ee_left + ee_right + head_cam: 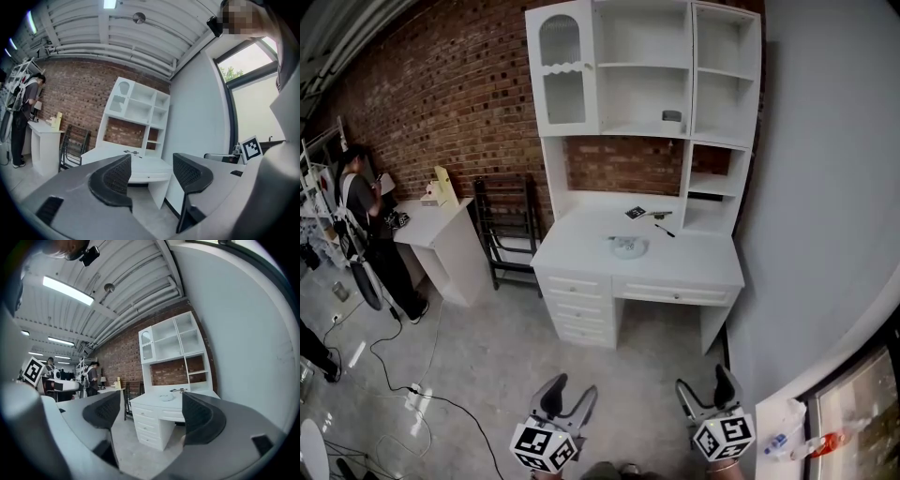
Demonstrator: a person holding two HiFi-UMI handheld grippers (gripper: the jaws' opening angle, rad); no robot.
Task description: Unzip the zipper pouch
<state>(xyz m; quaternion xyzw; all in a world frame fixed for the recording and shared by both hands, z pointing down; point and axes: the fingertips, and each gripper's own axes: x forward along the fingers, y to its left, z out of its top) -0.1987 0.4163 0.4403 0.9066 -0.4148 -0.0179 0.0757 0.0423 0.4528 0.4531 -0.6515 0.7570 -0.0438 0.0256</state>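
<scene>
Jaws apart, empty, on two grippers: left gripper (573, 387), right gripper (701, 381); one pale pouch (629, 247) on one white desk (579, 251).

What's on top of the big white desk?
On the white wooden desk lie a pale flat pouch, a small dark patterned card and a thin dark pen-like stick. What is inside its shut drawers cannot be seen.

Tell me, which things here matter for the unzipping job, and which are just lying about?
For the job: pale pouch on the white desk; left gripper and right gripper, both open and empty.
Lying about: pen, folded chair, side table.
</scene>
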